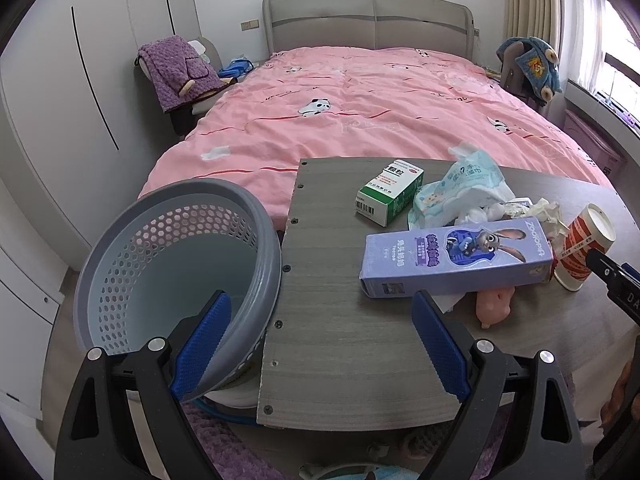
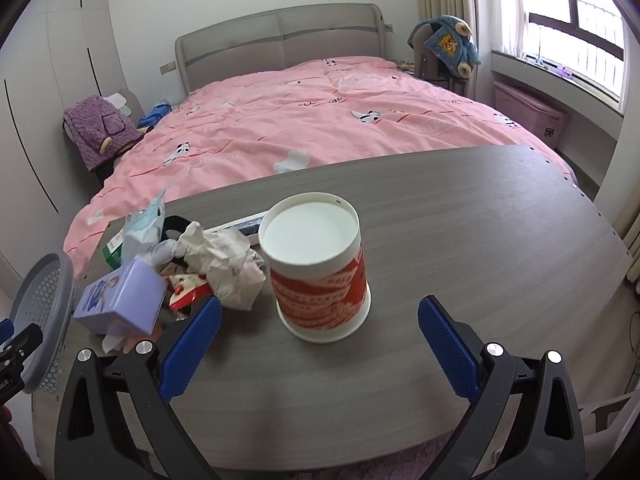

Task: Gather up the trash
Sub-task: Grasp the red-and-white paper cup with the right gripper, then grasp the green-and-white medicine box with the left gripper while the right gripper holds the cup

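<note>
Right tool [image 2: 320, 344] gapes before the paper cup [image 2: 318, 268] — next, close on it; left tool [image 1: 322, 344], spread, straddles the basket [image 1: 176, 264] rim.

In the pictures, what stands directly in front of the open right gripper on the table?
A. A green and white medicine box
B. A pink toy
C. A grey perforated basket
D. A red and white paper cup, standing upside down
D: in the right wrist view the red and white paper cup stands bottom up on the table, centred ahead of the right gripper, whose fingers are spread wide and do not touch it.
</note>
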Motion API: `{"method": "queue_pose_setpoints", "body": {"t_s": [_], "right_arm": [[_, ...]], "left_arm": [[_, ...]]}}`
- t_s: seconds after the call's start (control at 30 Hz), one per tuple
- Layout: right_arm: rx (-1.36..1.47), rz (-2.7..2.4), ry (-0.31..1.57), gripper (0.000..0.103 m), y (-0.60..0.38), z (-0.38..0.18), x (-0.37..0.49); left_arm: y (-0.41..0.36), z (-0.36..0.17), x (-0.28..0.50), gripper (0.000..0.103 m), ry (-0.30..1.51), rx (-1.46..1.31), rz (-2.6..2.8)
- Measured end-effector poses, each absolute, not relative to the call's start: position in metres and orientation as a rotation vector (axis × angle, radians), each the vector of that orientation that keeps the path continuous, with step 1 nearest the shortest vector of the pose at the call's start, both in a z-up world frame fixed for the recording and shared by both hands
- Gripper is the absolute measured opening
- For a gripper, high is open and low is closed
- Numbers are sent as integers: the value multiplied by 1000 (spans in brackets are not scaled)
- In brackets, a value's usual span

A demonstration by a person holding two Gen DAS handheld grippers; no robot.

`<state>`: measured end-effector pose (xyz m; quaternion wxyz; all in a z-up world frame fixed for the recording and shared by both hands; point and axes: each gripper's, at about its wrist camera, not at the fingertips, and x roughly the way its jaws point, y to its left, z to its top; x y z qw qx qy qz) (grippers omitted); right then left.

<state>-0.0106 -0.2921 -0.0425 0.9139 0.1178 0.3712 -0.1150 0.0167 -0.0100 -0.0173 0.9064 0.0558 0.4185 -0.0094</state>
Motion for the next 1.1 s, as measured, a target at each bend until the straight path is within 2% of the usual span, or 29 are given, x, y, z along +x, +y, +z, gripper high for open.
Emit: {"method": "queue_pose_setpoints", "body": {"t_s": [0.17,0.37,0.47,0.6,1.1], "right_arm": [[236,-233,768,96,-294,-46,2],[226,-240,776,87,-296,-49,14],[233,-239,790,79,-297,-52,19],[242,-238,803,60,-300,-54,20],[302,-190,771,60,-307,-39,4]], "left_arm": [[-10,-19,25,87,870,116,-1],[-9,-22,31,87,880,117,3],[-9,-23,34,87,884,117,2],[-7,-24,38,87,891,107,-3],[-12,-17,82,87,941,80,-124]]}}
